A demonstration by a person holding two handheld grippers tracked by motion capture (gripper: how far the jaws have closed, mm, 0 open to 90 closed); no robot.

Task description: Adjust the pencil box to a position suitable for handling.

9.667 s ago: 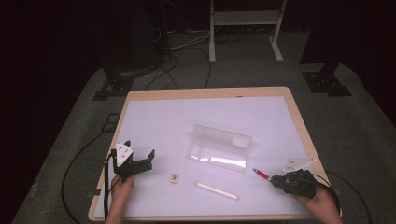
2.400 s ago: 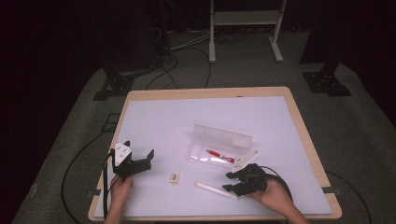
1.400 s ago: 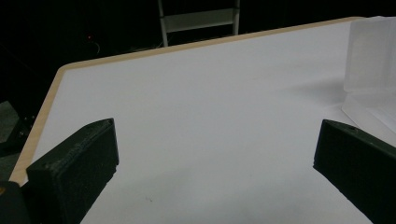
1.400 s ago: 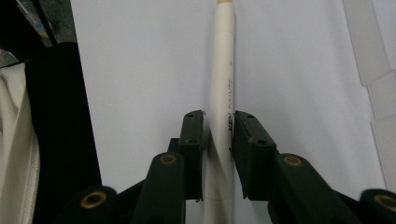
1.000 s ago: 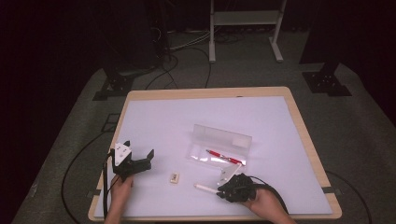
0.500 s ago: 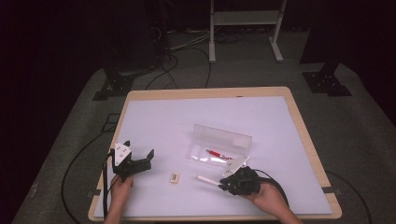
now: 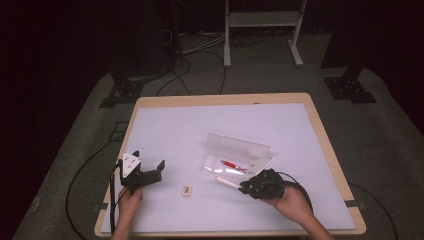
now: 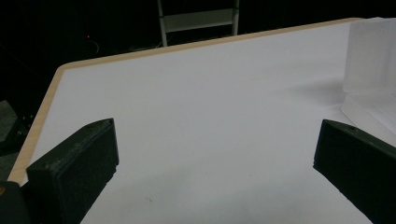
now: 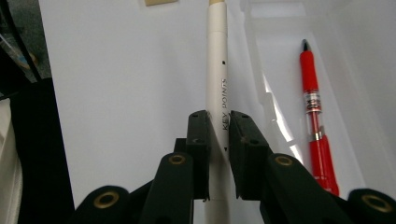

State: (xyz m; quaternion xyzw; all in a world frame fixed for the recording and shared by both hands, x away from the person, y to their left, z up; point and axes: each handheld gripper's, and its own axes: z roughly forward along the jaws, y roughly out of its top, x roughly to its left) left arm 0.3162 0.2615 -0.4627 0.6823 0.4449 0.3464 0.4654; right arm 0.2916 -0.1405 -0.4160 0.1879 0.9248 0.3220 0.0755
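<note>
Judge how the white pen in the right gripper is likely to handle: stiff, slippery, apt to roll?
The white pen looks like a straight, rigid barrel, so probably stiff and light. Its smooth round body may slip or twist between the right gripper jaws, which clamp it near one end. Set down on the flat table, it would likely roll; inside the clear case beside the red pen, less so.

Table point(image 7: 165, 130) lit brightly from overhead; surroundings left in near darkness. Glare noted on clear case point(image 7: 235, 162) near the table's right edge. Close gripper views slightly blurred.

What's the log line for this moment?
right gripper: shut on white pen | left gripper: open, idle | red pen: in case
</note>
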